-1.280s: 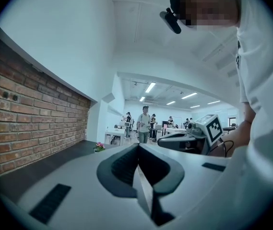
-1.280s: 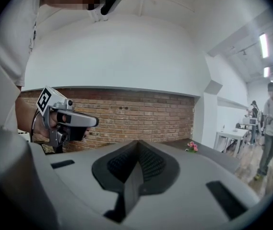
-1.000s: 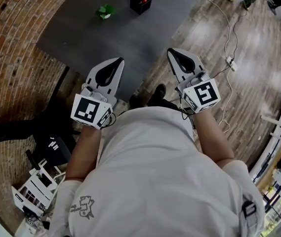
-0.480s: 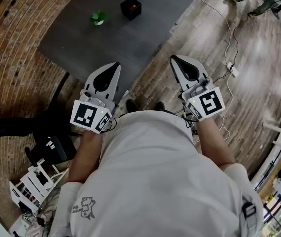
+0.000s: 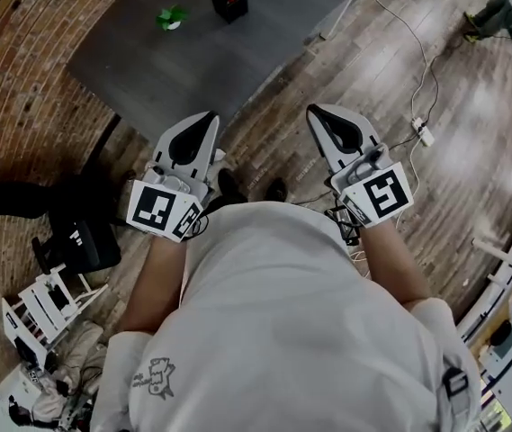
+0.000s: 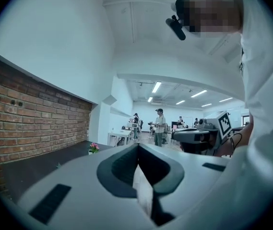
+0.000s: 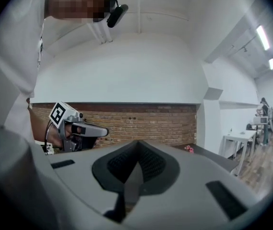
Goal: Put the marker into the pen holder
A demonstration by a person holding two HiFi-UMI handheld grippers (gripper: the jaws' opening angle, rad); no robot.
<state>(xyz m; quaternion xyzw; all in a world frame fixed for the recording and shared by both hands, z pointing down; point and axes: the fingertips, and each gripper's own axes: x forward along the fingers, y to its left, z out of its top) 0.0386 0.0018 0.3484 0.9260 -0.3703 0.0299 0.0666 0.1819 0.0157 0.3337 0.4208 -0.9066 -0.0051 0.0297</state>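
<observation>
Dark grey surface (image 5: 238, 61) at top of head view, w/ brick wall (image 5: 31, 70) along its left side. Black pen holder (image 5: 229, 2) stands on the far part of it, a red speck in its top; can't tell if that's the marker. Small green plant (image 5: 170, 17) just left of the holder, apart from it.

Left gripper (image 5: 211, 115) and right gripper (image 5: 312, 109) are held side by side in front of the person's chest, over the floor (image 5: 471, 151) near the surface's near edge, well apart from the holder. Jaws of both are pressed together, nothing between them.

Wood-plank floor carries a white cable (image 5: 417, 70) running to a power strip (image 5: 422, 131). White racks (image 5: 35, 304) and a black box (image 5: 80, 241) sit lower left by the wall. Left gripper view: people (image 6: 160, 126) standing far off under ceiling strip lights (image 6: 156, 86).
</observation>
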